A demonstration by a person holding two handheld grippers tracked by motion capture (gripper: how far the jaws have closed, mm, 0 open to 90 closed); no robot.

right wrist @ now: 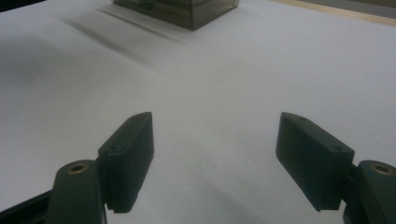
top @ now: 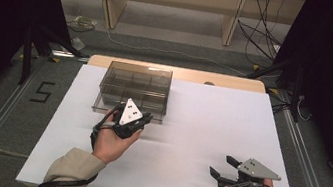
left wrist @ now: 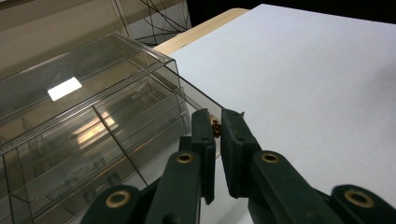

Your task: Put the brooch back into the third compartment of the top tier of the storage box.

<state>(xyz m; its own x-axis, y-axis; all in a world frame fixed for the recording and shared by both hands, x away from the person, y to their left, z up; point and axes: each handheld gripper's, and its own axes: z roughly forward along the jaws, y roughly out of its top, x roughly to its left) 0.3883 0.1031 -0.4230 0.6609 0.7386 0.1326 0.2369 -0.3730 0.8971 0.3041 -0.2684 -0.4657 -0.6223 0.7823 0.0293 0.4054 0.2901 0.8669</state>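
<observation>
1. My left gripper (left wrist: pixel 218 128) has its fingers pinched narrow on a small brown latch (left wrist: pixel 216 128) at the front corner of the clear compartment box (top: pixel 135 88).
2. My right gripper (top: pixel 223 167) rests well apart on the white surface (top: pixel 210 125), fingers spread wide, holding nothing.

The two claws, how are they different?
The left claw is nearly shut, pinching a small brownish thing at the clear box; the right claw is wide open and holds nothing. The left claw is at the box's edge; the right claw is over bare white table, far from the box. Both have black jaws.
</observation>
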